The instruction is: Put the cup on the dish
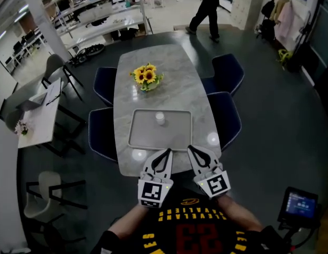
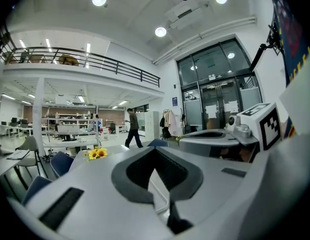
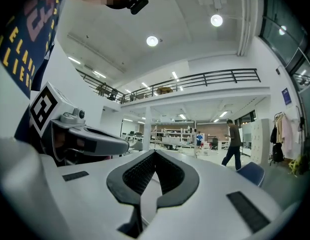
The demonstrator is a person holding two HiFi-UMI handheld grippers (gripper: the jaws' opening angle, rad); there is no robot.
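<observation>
On the dish mid-table I see the cup standing upright, long axis vertical, while my left gripper and right gripper hover nearby, both clenched, empty.

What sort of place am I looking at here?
Most likely a big open-plan office or workshop hall. Rows of desks fill the floor beyond the table, a railed balcony runs overhead, and tall glass doors stand at one side.
</observation>
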